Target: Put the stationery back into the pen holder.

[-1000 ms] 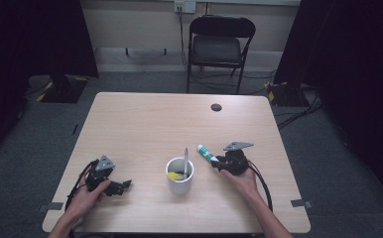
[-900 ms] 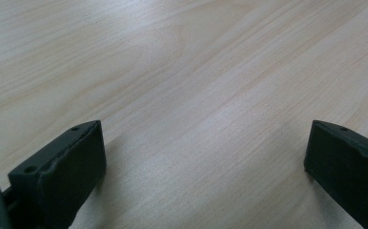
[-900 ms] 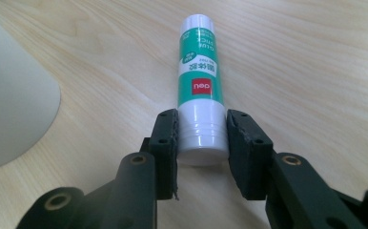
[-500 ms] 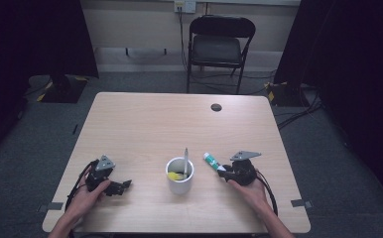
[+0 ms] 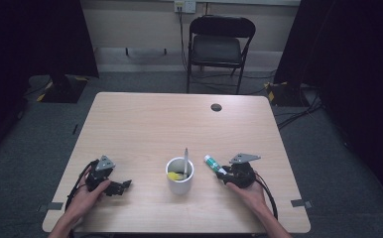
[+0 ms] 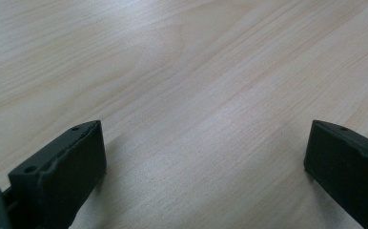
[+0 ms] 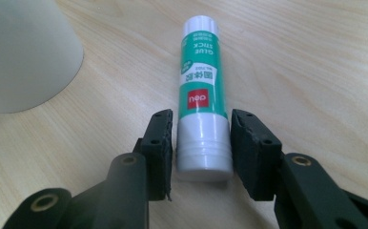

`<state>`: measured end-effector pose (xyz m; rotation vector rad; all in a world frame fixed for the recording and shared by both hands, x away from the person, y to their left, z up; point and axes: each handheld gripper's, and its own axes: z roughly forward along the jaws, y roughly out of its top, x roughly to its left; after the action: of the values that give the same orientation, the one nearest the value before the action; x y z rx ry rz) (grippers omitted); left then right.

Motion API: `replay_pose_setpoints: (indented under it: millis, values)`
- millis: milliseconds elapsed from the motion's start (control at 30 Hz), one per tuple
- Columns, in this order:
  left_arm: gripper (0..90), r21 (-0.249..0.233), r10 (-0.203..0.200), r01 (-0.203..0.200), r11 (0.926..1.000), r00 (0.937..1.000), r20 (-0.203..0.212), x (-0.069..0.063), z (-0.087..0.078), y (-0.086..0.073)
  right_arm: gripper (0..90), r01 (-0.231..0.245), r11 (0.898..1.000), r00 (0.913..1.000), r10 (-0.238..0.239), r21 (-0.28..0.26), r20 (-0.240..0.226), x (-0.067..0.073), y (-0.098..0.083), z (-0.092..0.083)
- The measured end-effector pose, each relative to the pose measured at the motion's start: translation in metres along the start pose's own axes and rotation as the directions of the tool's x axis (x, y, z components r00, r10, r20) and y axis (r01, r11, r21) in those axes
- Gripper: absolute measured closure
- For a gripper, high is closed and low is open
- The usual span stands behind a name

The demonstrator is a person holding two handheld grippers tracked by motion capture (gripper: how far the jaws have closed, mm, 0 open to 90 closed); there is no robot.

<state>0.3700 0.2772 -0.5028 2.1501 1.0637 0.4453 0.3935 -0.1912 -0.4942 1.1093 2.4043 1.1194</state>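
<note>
1. The right gripper is sitting on the table with the glue stick lying flat between its jaws. The jaws have just been opening; a thin gap is showing on each side of the stick's white end, so the pads are no longer pressing on it.
2. In the high view the glue stick is lying just right of the white cup, and its near end is being hidden by the right gripper.
3. In the right gripper view the cup is being cut off at the top left corner, so only part of its wall is showing.
4. The cup is holding a grey upright stick-like tool and something yellow; both are too small to identify.
5. The left gripper is resting near the table's front left with its jaws standing wide apart over bare wood; its fingertips are being cropped at the frame's edges.
6. A small dark round thing is lying far back on the table, too small to make out.
</note>
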Motion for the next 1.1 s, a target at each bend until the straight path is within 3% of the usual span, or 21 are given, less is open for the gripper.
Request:
replay_pose_setpoints:
  millis: [233,567,733,1100]
  values:
    - [0.0,0.0,-0.001,0.001,1.0,1.0,0.0,0.0,0.0,0.0,64.0,0.051,0.999,0.9973,-0.051,-0.011,0.054,0.0074,-0.0013,0.0023]
    - [0.0,0.0,0.0,0.0,1.0,1.0,0.0,0.0,0.0,0.0,63.9,0.06,0.998,0.9969,-0.058,-0.033,0.054,0.0095,-0.0014,0.0057]
    - [0.0,-0.001,0.0,0.0,1.0,1.0,0.0,0.0,0.0,0.0,65.4,0.068,0.998,0.9961,-0.067,-0.018,0.058,0.0111,0.0008,0.0061]
    - [0.0,0.0,-0.001,0.001,1.0,1.0,0.0,0.0,0.0,0.0,65.7,0.033,0.999,0.9993,-0.032,-0.011,0.021,0.0058,0.0038,0.0041]
